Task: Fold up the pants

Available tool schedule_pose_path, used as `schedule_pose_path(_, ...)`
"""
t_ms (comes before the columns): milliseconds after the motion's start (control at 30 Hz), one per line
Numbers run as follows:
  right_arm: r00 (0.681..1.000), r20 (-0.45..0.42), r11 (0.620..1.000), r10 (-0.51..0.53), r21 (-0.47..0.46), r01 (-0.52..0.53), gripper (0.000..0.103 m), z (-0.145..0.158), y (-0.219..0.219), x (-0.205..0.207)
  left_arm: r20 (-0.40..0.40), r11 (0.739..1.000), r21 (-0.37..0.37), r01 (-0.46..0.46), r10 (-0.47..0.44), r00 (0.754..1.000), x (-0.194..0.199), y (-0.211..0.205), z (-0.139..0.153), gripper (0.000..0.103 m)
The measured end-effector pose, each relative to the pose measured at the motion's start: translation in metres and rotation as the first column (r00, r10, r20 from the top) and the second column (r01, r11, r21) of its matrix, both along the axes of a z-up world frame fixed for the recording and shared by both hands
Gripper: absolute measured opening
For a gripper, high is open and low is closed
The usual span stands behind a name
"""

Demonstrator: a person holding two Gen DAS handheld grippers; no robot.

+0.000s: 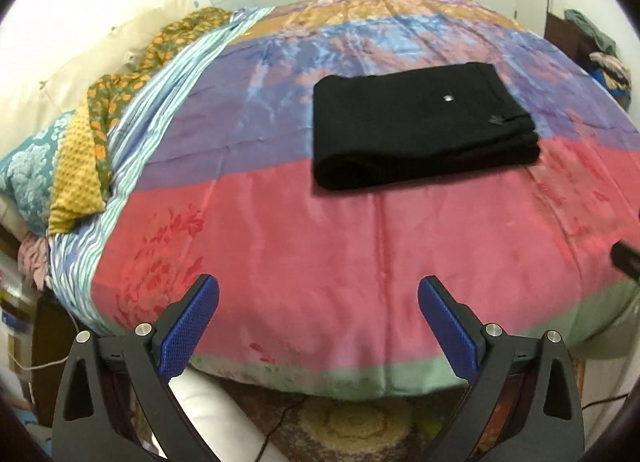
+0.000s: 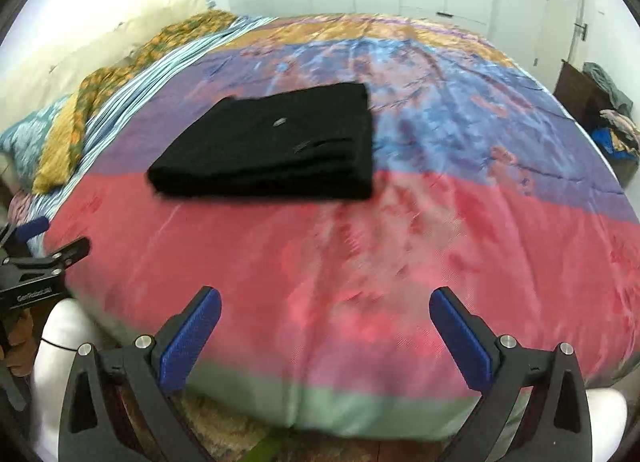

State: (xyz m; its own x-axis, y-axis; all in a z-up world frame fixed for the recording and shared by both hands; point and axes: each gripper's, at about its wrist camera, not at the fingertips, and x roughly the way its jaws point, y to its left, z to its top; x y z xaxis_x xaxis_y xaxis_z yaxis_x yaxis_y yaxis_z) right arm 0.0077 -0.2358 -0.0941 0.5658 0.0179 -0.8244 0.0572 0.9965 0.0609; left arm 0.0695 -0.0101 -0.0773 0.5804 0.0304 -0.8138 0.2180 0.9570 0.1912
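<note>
The black pants (image 1: pixel 420 124) lie folded into a compact stack on the colourful quilt (image 1: pixel 320 246), well ahead of both grippers, long axis running left to right across the bed. From the left gripper (image 1: pixel 318 294) the stack sits ahead and to the right; from the right gripper (image 2: pixel 325 306) it sits ahead and to the left, neither clearly nearer. Both grippers hang over the near edge with fingers spread wide and nothing between them; the fold looks finished, and no containers show

White lettering on left tongs (image 2: pixel 38 240) body, roughly "GenRobot.AI", blurred, not surely legible
</note>
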Motion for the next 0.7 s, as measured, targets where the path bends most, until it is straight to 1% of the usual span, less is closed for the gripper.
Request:
schedule_pose_path(67, 1.000, 0.002, 0.999, 0.016, -0.033, -0.016, 0.103, 0.006, 0.009, -0.005, -0.004, 1.000, -0.009, 0.000, 0.000, 1.000, -0.006, 0.000, 0.005, 0.100)
schedule_pose_path(133, 1.000, 0.004, 0.998, 0.025, -0.050, -0.025, 0.103, 0.014, 0.014, -0.010, -0.027, 0.999, -0.032, 0.002, -0.002, 1.000, -0.008, 0.001, 0.008, 0.100)
schedule_pose_path(200, 1.000, 0.003, 0.998, 0.025, -0.050, -0.025, 0.103, 0.023, 0.017, -0.012, -0.039, 0.995, -0.098, 0.014, -0.018, 0.999, -0.011, 0.004, 0.014, 0.100)
schedule_pose_path(267, 1.000, 0.005, 0.998, 0.025, -0.060, -0.024, 0.103, 0.031, 0.020, -0.013, -0.039, 0.992, -0.125, 0.013, -0.018, 0.999, -0.012, 0.005, 0.018, 0.100)
schedule_pose_path(400, 1.000, 0.020, 0.996, 0.018, -0.089, -0.017, 0.103, 0.043, 0.025, -0.014, -0.023, 0.991, -0.130, 0.017, -0.020, 1.000, -0.016, 0.004, 0.025, 0.100)
schedule_pose_path(567, 1.000, 0.022, 0.996, 0.001, -0.088, 0.001, 0.103, 0.045, 0.028, -0.015, -0.020, 0.991, -0.137, 0.012, -0.015, 1.000, -0.016, 0.004, 0.027, 0.100)
schedule_pose_path(700, 0.999, 0.028, 0.996, -0.019, -0.090, 0.022, 0.103, 0.044, 0.024, -0.015, -0.020, 0.992, -0.124, 0.013, -0.016, 1.000, -0.017, 0.003, 0.027, 0.100)
